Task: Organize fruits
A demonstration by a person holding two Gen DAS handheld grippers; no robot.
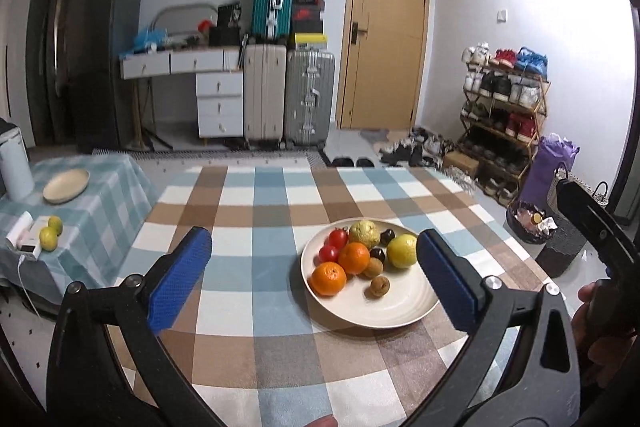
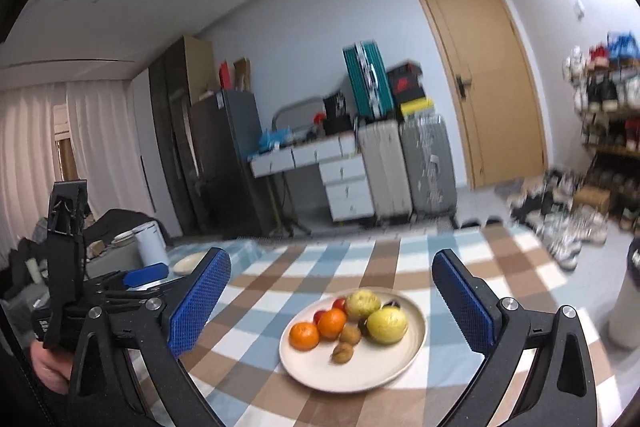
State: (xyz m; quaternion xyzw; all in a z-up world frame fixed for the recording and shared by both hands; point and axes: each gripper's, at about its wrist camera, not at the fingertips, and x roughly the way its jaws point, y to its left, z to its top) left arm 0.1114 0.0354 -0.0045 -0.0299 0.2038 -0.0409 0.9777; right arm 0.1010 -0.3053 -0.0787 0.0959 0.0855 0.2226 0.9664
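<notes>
Checked tablecloth [image 1: 256, 239] is covering the main table, with the white plate [image 1: 400, 311] sitting right of centre on it. Plate is carrying 2 oranges [image 1: 329, 278], 2 small red tomatoes [image 1: 338, 237], a bumpy yellow-green fruit [image 1: 363, 232], a smooth yellow fruit [image 1: 402, 250], 2 dark round fruits [image 1: 386, 236] and 2 small brown ones [image 1: 379, 285] — all bunched toward the far half, mostly touching each other.

Left gripper [image 1: 314, 279] is hovering above the table near the plate, blue pads spread wide, gripping nothing. Right gripper [image 2: 332, 299] is doing the same in its own view — fingers wide apart, plate [image 2: 312, 367] showing between them lower down, nothing grasped. That view is motion-blurred.

Side table [image 1: 100, 187] at left, under a teal check cloth, is holding an empty beige dish [image 1: 66, 185] and 2 yellow-green fruits [image 1: 51, 233] just beside a white box [image 1: 24, 239]. Suitcases [image 1: 288, 99], wooden door [image 1: 384, 39] and shoe rack [image 1: 504, 107] are lining the back wall.
</notes>
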